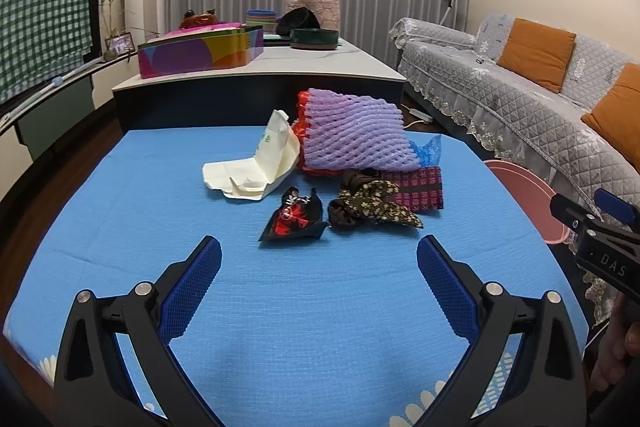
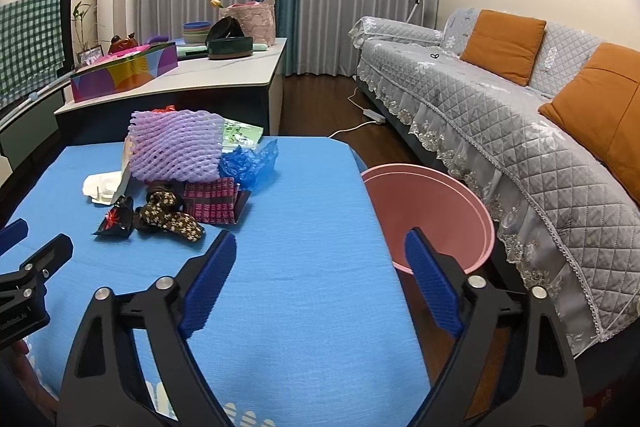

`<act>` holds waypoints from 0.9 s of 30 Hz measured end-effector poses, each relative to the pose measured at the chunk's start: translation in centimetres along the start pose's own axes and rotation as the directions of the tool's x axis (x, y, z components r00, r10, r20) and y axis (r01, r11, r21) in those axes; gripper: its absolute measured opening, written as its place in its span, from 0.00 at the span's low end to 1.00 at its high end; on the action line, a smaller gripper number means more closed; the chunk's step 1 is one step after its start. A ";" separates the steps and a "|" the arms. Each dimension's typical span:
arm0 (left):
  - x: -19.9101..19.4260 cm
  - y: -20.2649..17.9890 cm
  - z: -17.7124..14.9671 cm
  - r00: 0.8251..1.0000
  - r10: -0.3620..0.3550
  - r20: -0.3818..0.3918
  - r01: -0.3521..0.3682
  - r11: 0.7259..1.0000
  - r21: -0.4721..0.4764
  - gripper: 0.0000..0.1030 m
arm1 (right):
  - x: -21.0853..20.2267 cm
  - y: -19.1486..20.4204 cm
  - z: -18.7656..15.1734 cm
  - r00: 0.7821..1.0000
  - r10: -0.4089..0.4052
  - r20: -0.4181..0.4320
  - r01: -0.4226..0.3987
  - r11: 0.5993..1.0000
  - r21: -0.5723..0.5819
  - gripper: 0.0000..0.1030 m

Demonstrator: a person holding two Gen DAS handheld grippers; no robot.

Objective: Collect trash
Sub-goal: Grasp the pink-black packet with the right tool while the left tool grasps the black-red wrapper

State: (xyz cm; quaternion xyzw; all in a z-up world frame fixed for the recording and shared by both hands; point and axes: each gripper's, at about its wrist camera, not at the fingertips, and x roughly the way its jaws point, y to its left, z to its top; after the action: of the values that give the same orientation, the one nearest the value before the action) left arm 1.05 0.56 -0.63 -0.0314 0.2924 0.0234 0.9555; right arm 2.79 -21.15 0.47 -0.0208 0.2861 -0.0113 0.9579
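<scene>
- The left gripper (image 1: pixel 319 257) is closest to us. Its two blue fingers are spread wide with nothing between them, and it hangs over the blue table (image 1: pixel 120 227).
- The right gripper (image 2: pixel 320 251) has its fingers spread wide too, and it holds nothing. It sits over the table's right edge, near the pink bin (image 2: pixel 448 195).
- The trash sits in one heap past the middle of the table. Nearest is a small black and red wrapper (image 1: pixel 294 215). Just beside it is a brown flowery wrapper (image 1: pixel 374 205), touching a dark red patterned packet (image 1: pixel 420 187).
- Behind those lie a white folded carton (image 1: pixel 260 167), a big purple foam net (image 1: pixel 352 133) and a crumpled blue plastic bag (image 2: pixel 250 163).
- I think nothing has been picked yet, so the first job is a grab.
- A good way: take the black and red wrapper first, since it lies alone in front. Come down over it, pinch it in the middle, then lift.
- The bin stands on the floor beside the table, so the right gripper is better placed for dropping.
- The pieces touch each other, so a grab may drag a neighbour along.
- Farther off are a grey sofa (image 2: pixel 520 115) and a white counter (image 1: pixel 260 71) with boxes. They are well apart.
</scene>
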 end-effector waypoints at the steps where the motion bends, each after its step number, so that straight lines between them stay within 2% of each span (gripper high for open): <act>1: 0.0 0.2 0.0 1.000 0.001 0.000 -0.001 1.000 -0.005 0.92 | 0.1 0.1 0.1 1.000 0.007 -0.001 -0.007 1.000 0.002 0.77; 8: 2.0 1.6 0.8 0.999 0.024 -0.022 -0.024 0.999 -0.032 0.81 | 2.0 1.5 1.4 0.995 0.098 -0.026 -0.097 0.995 0.025 0.59; 11: 3.5 2.5 1.3 0.999 0.033 -0.040 -0.036 0.997 -0.063 0.77 | 3.7 2.2 2.1 0.989 0.139 -0.051 -0.137 0.990 0.039 0.55; 18: 7.0 3.2 2.7 0.997 0.051 -0.066 -0.057 0.994 -0.092 0.77 | 8.3 3.9 2.8 0.972 0.198 -0.128 -0.194 0.980 0.044 0.54; 23: 10.1 3.8 3.0 0.988 0.059 -0.139 -0.078 0.988 -0.135 0.77 | 11.5 4.8 2.6 0.956 0.223 -0.190 -0.215 0.975 0.064 0.54; 27: 11.7 3.7 2.6 0.979 0.069 -0.193 -0.094 0.988 -0.123 0.77 | 13.0 5.4 2.4 0.951 0.230 -0.209 -0.222 0.973 0.062 0.54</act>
State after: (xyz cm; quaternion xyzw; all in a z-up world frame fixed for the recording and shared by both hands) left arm 11.95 4.72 -5.21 -0.0842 0.3802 0.0786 0.9177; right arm 15.05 -16.10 -4.90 0.0313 0.3879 0.0908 0.9167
